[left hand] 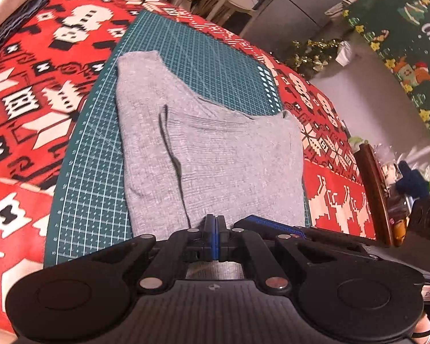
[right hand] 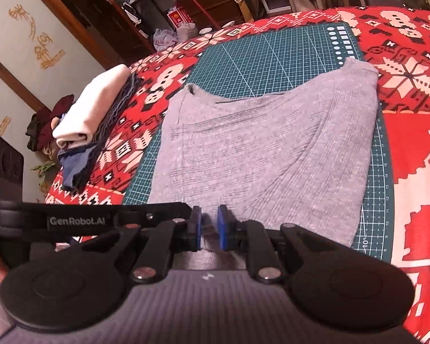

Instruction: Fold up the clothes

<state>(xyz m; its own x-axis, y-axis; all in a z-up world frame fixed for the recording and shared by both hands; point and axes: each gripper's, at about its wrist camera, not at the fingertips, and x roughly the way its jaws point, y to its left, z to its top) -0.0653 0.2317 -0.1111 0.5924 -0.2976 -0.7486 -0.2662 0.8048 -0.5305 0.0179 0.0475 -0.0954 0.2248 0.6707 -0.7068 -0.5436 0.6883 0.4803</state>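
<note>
The grey garment point(left hand: 209, 154) lies flat on the green mat point(left hand: 89, 200) on the bench, reaching away from both tools. The left tool point(left hand: 216, 229) is pinched on its near hem; the right tool point(right hand: 209, 226), slightly parted, straddles that same hem.

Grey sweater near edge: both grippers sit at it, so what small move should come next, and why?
Probably close the right gripper on the grey sweater hem. Its jaws stand slightly apart over the near edge, while the left gripper looks already shut there. The garment lies flat on the green cutting mat, side folded in, so a bottom-up fold seems next.
</note>
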